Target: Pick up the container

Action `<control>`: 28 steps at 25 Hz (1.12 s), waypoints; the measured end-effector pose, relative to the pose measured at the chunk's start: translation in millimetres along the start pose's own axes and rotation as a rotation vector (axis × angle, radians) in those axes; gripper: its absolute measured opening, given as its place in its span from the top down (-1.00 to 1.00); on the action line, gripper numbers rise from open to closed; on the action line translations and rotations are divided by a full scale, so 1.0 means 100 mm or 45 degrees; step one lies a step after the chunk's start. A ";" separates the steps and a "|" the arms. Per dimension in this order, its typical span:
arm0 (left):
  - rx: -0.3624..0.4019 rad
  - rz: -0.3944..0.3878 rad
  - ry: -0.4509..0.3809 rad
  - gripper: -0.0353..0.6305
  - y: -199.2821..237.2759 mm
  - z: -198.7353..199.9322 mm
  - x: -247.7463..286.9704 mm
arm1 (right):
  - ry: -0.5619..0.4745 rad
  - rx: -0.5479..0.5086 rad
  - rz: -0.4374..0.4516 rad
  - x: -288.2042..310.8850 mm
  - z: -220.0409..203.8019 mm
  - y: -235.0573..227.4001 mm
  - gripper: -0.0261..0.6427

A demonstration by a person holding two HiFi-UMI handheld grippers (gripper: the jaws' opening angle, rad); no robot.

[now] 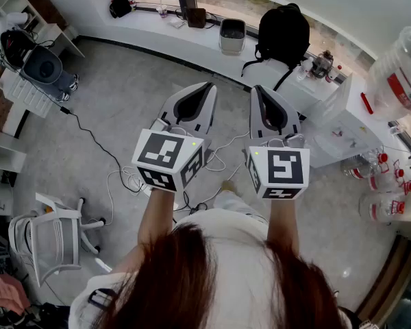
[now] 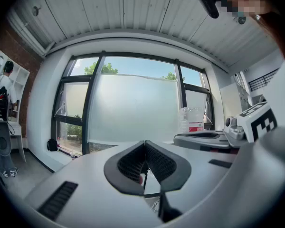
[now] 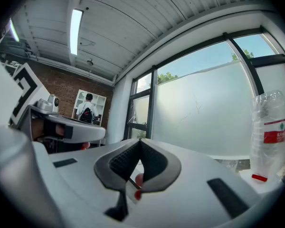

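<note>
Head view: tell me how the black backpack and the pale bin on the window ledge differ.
The backpack is black; the bin is pale grey with a dark inside. The backpack stands taller and wider than the bin. The bin is open-topped; the backpack is closed, with straps hanging down. Both stand on the white ledge, side by side, not touching.

Counting two tongs, the left tongs [image 1: 207, 88] and the right tongs [image 1: 255, 89]; also counting one black backpack [image 1: 284, 33], one grey bin [image 1: 232, 35], one white chair [image 1: 51, 235], one large clear water jug [image 1: 401, 67], and red-capped bottles [image 1: 377, 182] clustering too tightly for tallying.
</note>
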State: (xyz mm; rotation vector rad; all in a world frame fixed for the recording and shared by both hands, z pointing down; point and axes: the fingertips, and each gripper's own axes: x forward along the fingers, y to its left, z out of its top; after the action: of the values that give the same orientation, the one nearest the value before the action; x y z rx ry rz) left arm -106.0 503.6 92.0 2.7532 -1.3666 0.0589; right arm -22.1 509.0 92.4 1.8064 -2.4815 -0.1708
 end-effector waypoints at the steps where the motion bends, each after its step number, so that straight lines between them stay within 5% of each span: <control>1: -0.004 0.001 -0.002 0.84 0.01 0.01 0.04 | -0.001 0.000 0.000 0.03 0.00 -0.03 0.85; 28: -0.033 0.093 0.038 0.84 0.27 -0.12 1.09 | -0.007 0.126 0.067 0.83 -0.30 -0.85 0.85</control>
State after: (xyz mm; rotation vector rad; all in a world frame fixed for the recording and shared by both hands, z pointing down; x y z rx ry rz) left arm -61.5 401.8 111.7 2.6698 -1.4498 0.0855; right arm 36.0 402.6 110.1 1.7760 -2.5811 -0.0515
